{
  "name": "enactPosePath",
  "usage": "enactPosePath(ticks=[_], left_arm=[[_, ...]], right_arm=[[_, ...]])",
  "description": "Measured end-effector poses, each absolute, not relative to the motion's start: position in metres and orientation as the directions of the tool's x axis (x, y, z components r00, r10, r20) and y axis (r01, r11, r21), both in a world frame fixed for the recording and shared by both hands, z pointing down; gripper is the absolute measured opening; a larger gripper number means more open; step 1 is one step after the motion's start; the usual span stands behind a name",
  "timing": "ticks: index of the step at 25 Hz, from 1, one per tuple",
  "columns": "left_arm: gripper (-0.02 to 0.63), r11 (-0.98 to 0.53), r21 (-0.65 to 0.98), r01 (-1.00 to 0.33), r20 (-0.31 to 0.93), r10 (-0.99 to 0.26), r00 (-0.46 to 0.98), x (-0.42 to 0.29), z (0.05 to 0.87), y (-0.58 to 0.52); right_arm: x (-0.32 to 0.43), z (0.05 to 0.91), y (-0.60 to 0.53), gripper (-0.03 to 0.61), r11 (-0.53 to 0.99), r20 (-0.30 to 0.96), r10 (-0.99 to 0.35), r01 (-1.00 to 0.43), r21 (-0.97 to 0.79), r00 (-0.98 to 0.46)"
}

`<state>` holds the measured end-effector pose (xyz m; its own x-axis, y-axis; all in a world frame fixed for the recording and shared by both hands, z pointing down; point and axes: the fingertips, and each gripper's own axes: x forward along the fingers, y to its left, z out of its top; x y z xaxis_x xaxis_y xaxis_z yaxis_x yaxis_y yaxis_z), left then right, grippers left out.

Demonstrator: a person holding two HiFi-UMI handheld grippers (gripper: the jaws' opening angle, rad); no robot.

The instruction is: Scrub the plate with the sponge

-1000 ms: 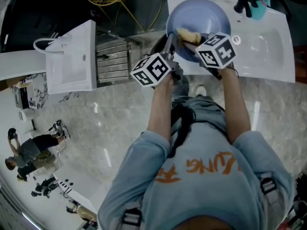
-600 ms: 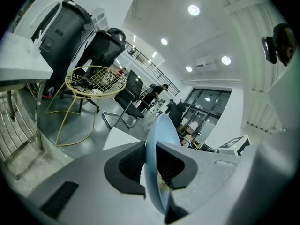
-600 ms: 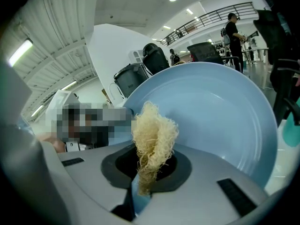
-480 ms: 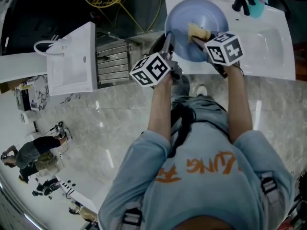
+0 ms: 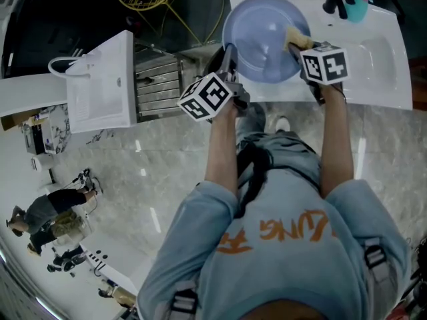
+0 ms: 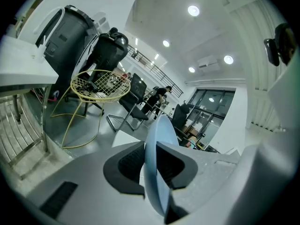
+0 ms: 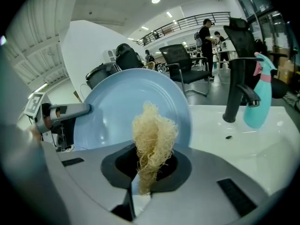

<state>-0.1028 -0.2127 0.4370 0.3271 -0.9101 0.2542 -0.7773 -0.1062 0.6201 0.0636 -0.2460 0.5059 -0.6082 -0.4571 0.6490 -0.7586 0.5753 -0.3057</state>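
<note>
scrub step under way, judging by contact. gripping plate [image 5: 263,42] at its near-left rim w/ left gripper [image 5: 229,57]: jaws narrow, pads pressed on both faces of the edge. seen edge-on in left gripper view, w/ rim running up betw. the pads. holding it tilted over left end of the white sink [image 5: 380,79], concave face turned toward the right gripper [image 7: 149,175]. pinching sponge [image 7: 153,132] (pale, fibrous, loofah type) in that one, jaws closed on its lower end, tuft sticking out past the tips. touching plate's right side near the rim, per head view. can't tell how hard it's pressing.

key relation for next stroke: nearly all of the plate face lying left of the sponge, twd the left gripper's clamp. so prob. a sweep leftward across the disc w/ the right gripper. sponge's long axis along the jaws, approx. square to the plate face, so rubbing w/ the tip. only the right free to move; left just anchoring.

risk: pushing hard on the side opposite the clamp could lever the plate round its single rim grip.

black faucet [image 7: 236,86] & teal spray bottle [image 7: 259,104] at sink's back right, well apart from that path.
</note>
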Motion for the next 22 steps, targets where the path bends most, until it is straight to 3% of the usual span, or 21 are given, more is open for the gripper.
enactPosePath(ticks=[7,11,15,22], left_arm=[[0.051,-0.091,0.622,-0.777,0.259,-0.913,0.315,-0.099,0.441,-0.216],[0.051,-0.07,0.642,-0.763,0.254,-0.92,0.298,-0.1,0.442,-0.219],[0.048,-0.063,0.656,-0.752,0.244,-0.925,0.291,-0.098,0.44,-0.22],[0.048,-0.046,0.666,-0.745,0.232,-0.936,0.265,-0.097,0.437,-0.218]], right_arm=[[0.096,0.509,-0.257,0.034,0.498,0.656,-0.54,-0.829,-0.256,-0.527],[0.08,0.482,-0.256,0.033,0.554,0.559,-0.543,-0.768,-0.322,-0.626],[0.043,0.461,-0.241,0.034,0.658,0.462,-0.457,-0.639,-0.4,-0.76],[-0.025,0.448,-0.203,0.034,0.778,0.413,-0.28,-0.457,-0.43,-0.866]])
